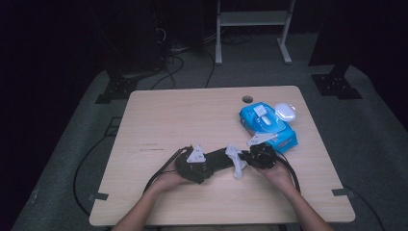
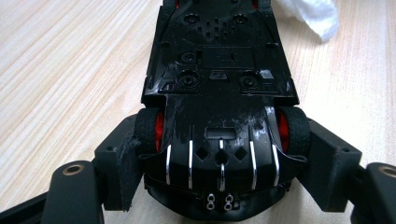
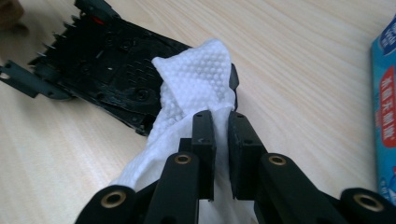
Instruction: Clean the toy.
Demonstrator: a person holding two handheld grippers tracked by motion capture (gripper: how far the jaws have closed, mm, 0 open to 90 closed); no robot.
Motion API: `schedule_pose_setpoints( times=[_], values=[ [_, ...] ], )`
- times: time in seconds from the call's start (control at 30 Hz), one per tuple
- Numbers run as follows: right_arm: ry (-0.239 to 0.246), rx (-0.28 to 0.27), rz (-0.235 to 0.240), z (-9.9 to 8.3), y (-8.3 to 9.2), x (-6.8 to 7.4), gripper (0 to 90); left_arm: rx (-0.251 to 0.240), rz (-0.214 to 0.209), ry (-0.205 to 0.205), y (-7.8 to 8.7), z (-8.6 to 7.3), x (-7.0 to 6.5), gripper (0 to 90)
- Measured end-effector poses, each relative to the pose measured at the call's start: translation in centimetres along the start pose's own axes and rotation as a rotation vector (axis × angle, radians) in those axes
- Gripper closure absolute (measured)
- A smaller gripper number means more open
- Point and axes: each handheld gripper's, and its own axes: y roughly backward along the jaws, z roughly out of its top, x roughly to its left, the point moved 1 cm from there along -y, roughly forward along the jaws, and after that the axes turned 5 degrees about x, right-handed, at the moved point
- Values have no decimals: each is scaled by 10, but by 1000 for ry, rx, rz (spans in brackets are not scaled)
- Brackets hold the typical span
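Left gripper (image 2: 219,163) clamps the rear end of a black toy car (image 2: 219,70), its two jaws pressing on the car's sides at the rear wheels with their red hubs. The car lies upside down, its dark underside with screw bosses and chrome strips facing up, and it stretches straight ahead of this gripper across the pale wooden table (image 2: 60,70). In the high view the same gripper (image 1: 195,163) sits in the person's left hand (image 1: 168,180) near the front edge of the table, with the car (image 1: 219,158) reaching from it toward the other gripper.

Right gripper (image 3: 220,135) is nearly closed, its jaws pinching a white dimpled wipe (image 3: 196,84). The wipe bunches up just ahead of the jaw tips and drapes over the near end of the car (image 3: 112,65), touching its underside, while the rest hangs back under the gripper. From above, this gripper (image 1: 260,156) rests in the right hand (image 1: 279,173), with the wipe (image 1: 235,161) between it and the car.

Beyond the right gripper, further out on the table, lies a blue pack of wipes (image 1: 267,125) with a white flap, and a small white case (image 1: 285,111) sits just beside the pack's far corner. A sliver of the blue pack (image 3: 385,107) also edges the right gripper view.
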Motion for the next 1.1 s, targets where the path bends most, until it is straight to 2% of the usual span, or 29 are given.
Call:
schedule_pose_setpoints(
  times=[0.1,0.2,0.3,0.37,0.4,0.47,0.57,0.7,0.77,0.8,0.87,0.93,0.97,1.1],
  values=[
    [7,-15,32,2,3,7,820,3,-3,4,0,0,0,247],
    [43,-43,85,8,6,24,819,2,-5,5,0,0,0,247],
    [100,-25,62,10,2,34,819,3,0,0,0,0,0,248],
    [96,0,35,7,-1,29,819,8,8,-11,1,1,-1,247],
    [87,7,11,5,-1,21,819,3,7,-11,1,0,-1,247],
    [39,18,-13,1,1,9,819,6,7,-15,1,0,0,247],
    [-20,12,-4,-1,4,0,819,5,3,-10,1,-1,0,247],
    [6,-7,32,5,1,10,818,2,-1,-5,1,-1,0,247],
    [45,3,9,7,-2,14,818,2,0,-9,1,0,0,247],
    [49,8,1,8,-2,13,818,4,5,-14,1,0,0,247],
    [34,16,-31,7,-2,7,818,3,6,-16,1,0,0,247],
    [-8,23,-40,9,-2,-2,818,5,2,-19,0,0,0,247],
    [-7,18,-43,11,-2,-3,818,3,0,-19,0,0,0,247],
    [4,-5,-26,30,-7,3,818,-5,-5,-22,-1,1,-1,247]
  ],
)
